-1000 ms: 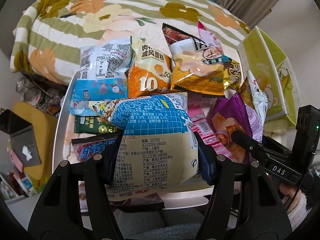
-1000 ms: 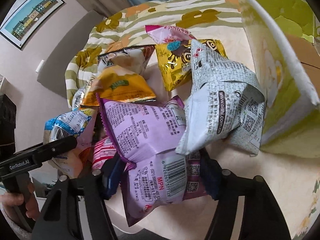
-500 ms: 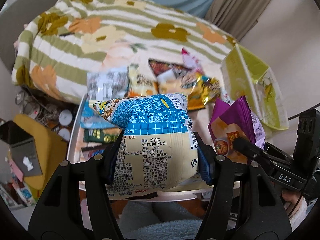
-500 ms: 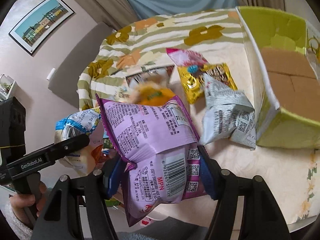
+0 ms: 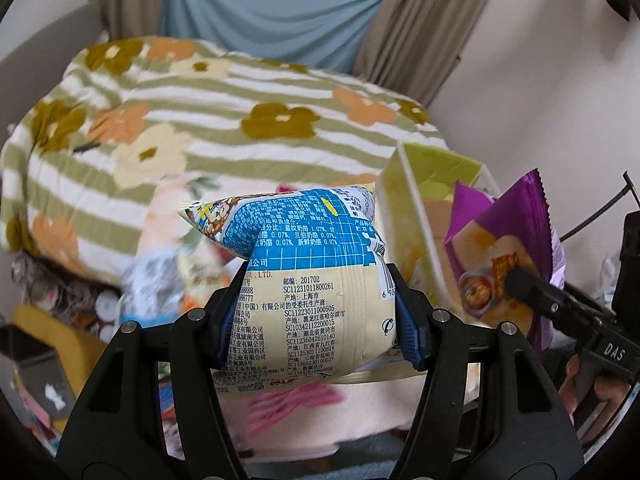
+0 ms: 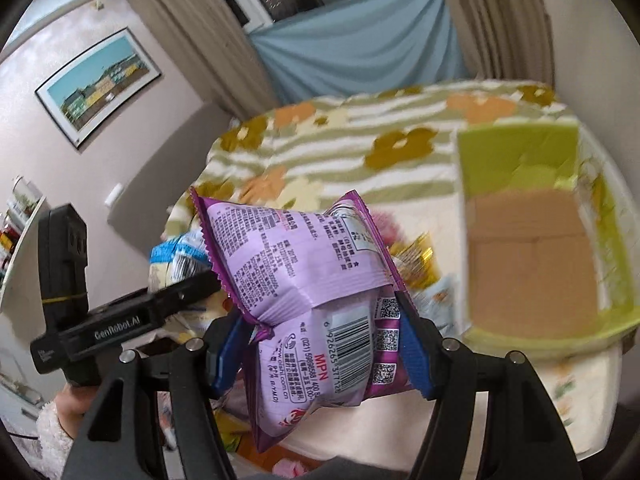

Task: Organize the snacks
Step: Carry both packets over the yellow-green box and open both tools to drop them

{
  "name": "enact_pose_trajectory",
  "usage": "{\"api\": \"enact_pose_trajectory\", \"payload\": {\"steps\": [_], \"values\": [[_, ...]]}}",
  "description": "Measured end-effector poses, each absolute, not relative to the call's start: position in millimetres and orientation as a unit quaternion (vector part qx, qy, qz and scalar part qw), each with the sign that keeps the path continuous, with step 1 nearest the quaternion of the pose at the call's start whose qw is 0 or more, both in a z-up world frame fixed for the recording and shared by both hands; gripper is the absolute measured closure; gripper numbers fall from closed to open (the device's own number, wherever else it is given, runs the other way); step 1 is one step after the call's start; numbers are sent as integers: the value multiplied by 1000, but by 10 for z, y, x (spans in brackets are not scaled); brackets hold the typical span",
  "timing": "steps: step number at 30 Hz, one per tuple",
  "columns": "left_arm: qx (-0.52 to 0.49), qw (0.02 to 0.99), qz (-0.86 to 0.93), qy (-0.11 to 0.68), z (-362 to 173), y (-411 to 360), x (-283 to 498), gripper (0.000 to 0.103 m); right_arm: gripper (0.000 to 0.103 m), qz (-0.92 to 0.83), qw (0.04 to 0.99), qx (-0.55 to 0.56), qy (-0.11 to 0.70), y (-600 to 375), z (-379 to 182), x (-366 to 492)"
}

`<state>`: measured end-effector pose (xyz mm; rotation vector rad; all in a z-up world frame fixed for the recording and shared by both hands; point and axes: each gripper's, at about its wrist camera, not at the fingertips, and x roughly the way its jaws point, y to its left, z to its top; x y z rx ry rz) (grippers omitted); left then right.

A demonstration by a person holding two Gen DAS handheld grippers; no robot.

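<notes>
The green box [image 6: 532, 240] is the landmark here: big, open-topped, glossy lime card walls round a flat brown cardboard floor, bare where it shows, and by my reading that is where these snacks are headed. Beyond the box sprawls the quilt [image 5: 208, 112], soft cloth, green and white stripes with mustard and orange flowers, just backdrop. Left of the box and below both tools lies the blurred pile of loose packets [image 5: 160, 280], crinkly and mixed. Now the carried goods: the left gripper [image 5: 318, 308] has its blue pads pinched into the sides of the blue-and-cream packet [image 5: 304, 280], a puffy pillow of slick film, held left of the box's near wall. The right gripper [image 6: 320, 344] is clamped the same way on the purple packet [image 6: 304, 280], shiny foil with zigzag edges and a barcode, also left of the box and short of its rim. Both squeeze at the waist, likely so the air-filled bags cannot slip.
</notes>
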<state>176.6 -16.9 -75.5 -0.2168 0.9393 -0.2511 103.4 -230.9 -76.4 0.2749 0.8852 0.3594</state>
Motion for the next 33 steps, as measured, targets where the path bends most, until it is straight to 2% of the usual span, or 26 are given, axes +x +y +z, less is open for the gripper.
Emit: {"api": "enact_pose_trajectory", "payload": {"steps": [6,11,20,26,28,29,30,32,33], "values": [[-99,887,-127,433,-594,-869,2204,44,40,123,904,93,399,-2906,-591,1279],[-98,883,-141,437,-621,-1579,2575,44,40,110,902,107,404,-3489,-614,1612],[-71,861,-146,482,-1074,-2790,3254,44,40,99,889,131,427,-4303,-754,2078],[-35,848,-141,510,-1429,-3152,3515,44,40,95,875,155,449,-4582,-961,2276],[-28,846,-135,515,-1512,-3214,3602,41,40,96,871,161,454,-4637,-1025,2316],[-25,845,-134,517,-1547,-3223,3633,34,40,94,869,166,457,-4664,-1062,2334],[-20,844,-132,519,-1568,-3237,3654,19,40,94,867,169,460,-4679,-1087,2346],[-16,848,-129,515,-1575,-3224,3659,3,40,89,863,176,465,-4703,-1133,2363],[-18,850,-129,511,-1568,-3204,3645,2,40,88,862,178,466,-4704,-1141,2362]]}}
